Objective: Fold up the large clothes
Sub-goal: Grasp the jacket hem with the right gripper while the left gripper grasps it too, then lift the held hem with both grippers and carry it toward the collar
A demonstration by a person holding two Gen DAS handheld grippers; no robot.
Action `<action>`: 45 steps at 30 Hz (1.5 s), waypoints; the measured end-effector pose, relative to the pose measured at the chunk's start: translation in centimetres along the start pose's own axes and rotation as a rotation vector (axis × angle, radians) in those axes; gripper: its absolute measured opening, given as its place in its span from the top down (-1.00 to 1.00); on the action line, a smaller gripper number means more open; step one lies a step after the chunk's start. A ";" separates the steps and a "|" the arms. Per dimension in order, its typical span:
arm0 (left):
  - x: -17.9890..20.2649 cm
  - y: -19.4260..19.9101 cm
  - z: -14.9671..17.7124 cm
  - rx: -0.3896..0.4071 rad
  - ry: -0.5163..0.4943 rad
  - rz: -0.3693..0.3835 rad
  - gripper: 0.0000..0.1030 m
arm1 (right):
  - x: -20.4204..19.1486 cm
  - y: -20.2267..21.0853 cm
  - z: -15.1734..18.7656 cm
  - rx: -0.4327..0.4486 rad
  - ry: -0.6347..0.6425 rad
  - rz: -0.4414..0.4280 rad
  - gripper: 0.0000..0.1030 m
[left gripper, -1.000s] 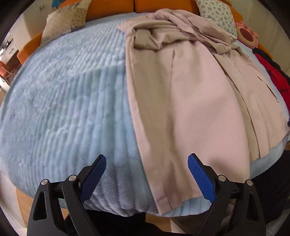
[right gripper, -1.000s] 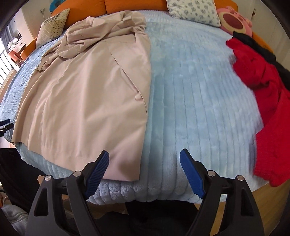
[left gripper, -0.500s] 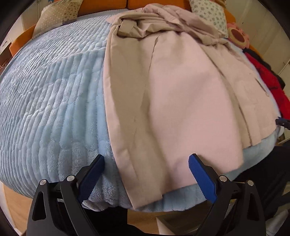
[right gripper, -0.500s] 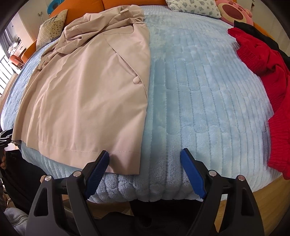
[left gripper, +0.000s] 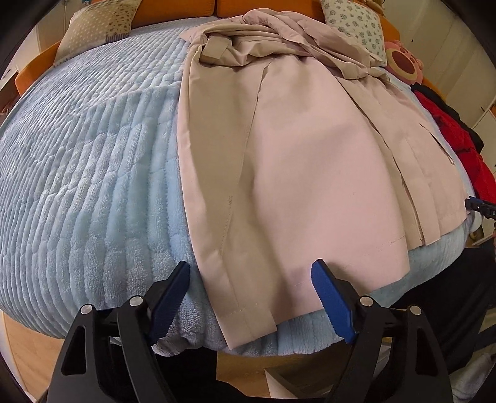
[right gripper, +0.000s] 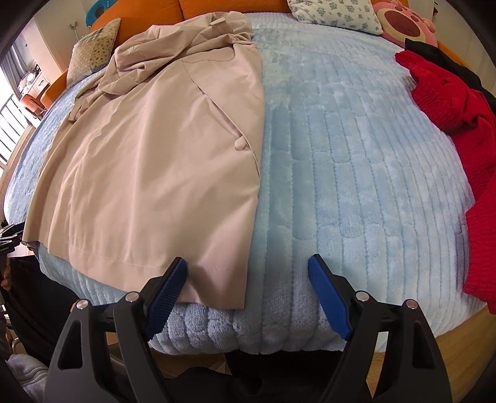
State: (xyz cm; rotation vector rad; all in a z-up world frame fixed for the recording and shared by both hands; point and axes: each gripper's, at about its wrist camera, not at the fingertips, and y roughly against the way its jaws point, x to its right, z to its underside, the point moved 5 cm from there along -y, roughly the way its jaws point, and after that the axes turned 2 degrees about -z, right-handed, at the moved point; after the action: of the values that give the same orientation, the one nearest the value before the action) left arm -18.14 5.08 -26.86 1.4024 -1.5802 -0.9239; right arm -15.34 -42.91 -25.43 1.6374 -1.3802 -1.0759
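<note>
A long beige coat (left gripper: 310, 161) lies lengthwise on a round light-blue bed (left gripper: 86, 173), hem toward me, collar and sleeves bunched at the far end. My left gripper (left gripper: 251, 300) is open and empty, its jaws straddling the coat's near left hem corner (left gripper: 248, 322). In the right wrist view the same coat (right gripper: 161, 161) covers the left half of the bed (right gripper: 356, 173). My right gripper (right gripper: 248, 291) is open and empty, at the coat's near right hem corner (right gripper: 223, 285), its left pad (right gripper: 167, 288) over the hem.
A red garment (right gripper: 458, 102) and a black one (right gripper: 434, 51) lie at the bed's right edge. Pillows (left gripper: 353, 23) and a pink plush (right gripper: 406, 20) sit at the orange headboard (left gripper: 173, 12). Wood floor (left gripper: 28, 350) shows below the bed edge.
Both grippers have moved closer to the coat's hem. The left one shifted right, so the hem corner now lies between its jaws. Both stay open.
</note>
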 end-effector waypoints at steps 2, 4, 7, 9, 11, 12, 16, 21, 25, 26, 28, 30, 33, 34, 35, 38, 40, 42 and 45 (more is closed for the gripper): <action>0.1 0.1 -0.1 0.000 0.006 0.003 -0.58 | -0.1 -0.1 -0.3 0.000 -0.008 -0.031 -0.55; 0.0 0.3 -0.2 0.004 0.012 0.010 -0.59 | -1.0 -0.4 -0.6 -0.005 -0.009 -0.102 -0.37; 0.0 0.4 -0.3 0.003 0.029 0.026 -0.59 | -2.7 -1.2 -0.7 -0.030 0.033 -0.102 -0.18; -0.1 0.3 -0.3 0.002 0.036 0.036 -0.59 | -3.5 -1.3 -0.9 -0.029 0.063 -0.097 0.13; -0.2 0.2 -0.4 0.003 0.045 0.045 -0.59 | -3.9 -1.3 -1.3 -0.032 0.038 -0.161 0.37; -0.2 0.2 -0.4 0.005 0.047 0.049 -0.60 | -4.1 -1.4 -1.4 -0.040 0.033 -0.183 0.39; 0.3 -0.5 -0.3 -0.017 0.025 0.045 -0.67 | -4.3 -1.7 -2.1 -0.048 0.024 -0.187 0.52; 1.2 -0.2 -0.4 -0.018 0.028 0.068 -0.55 | -4.5 -2.0 -2.5 -0.051 0.032 -0.193 0.52; 2.2 -0.3 -0.6 -0.047 0.020 0.086 -0.48 | -4.2 -2.2 -2.6 -0.052 0.025 -0.215 0.52; 2.1 -0.7 -0.5 -0.058 0.011 0.059 -0.49 | -4.2 -2.3 -2.5 -0.053 0.024 -0.219 0.52; 1.7 -1.8 -0.3 -0.087 0.021 0.033 -0.52 | -4.1 -2.4 -2.5 -0.051 0.029 -0.222 0.52; 1.7 -2.1 -0.4 -0.086 0.000 0.029 -0.55 | -4.1 -2.4 -2.5 -0.051 0.036 -0.220 0.52; 2.2 -2.3 -0.7 -0.089 -0.027 0.026 -0.55 | -4.1 -2.4 -2.5 -0.053 0.046 -0.217 0.52; 2.3 -2.3 -0.7 -0.088 -0.036 0.028 -0.50 | -4.1 -2.4 -2.5 -0.055 0.053 -0.214 0.52; 2.4 -2.2 -0.8 -0.083 -0.049 0.027 -0.45 | -4.3 -2.4 -2.5 -0.059 0.065 -0.205 0.52; 3.2 -1.8 -1.7 -0.080 -0.060 0.033 -0.05 | -5.0 -2.3 -2.6 -0.064 0.110 -0.159 0.52; 3.4 -1.6 -2.2 -0.078 -0.059 0.040 0.51 | -5.3 -2.2 -2.6 -0.064 0.128 -0.141 0.58; 2.6 -1.9 -2.5 -0.090 -0.057 0.046 0.62 | -5.4 -2.1 -2.6 -0.063 0.137 -0.127 0.66; 2.4 -2.3 -2.7 -0.106 -0.072 0.027 0.75 | -5.4 -2.0 -2.8 -0.062 0.133 -0.133 0.75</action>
State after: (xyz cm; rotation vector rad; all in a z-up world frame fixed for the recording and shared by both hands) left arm -14.91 2.47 -27.62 1.2838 -1.5755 -1.0365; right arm -12.43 -37.25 -25.47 1.7429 -1.1551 -1.0540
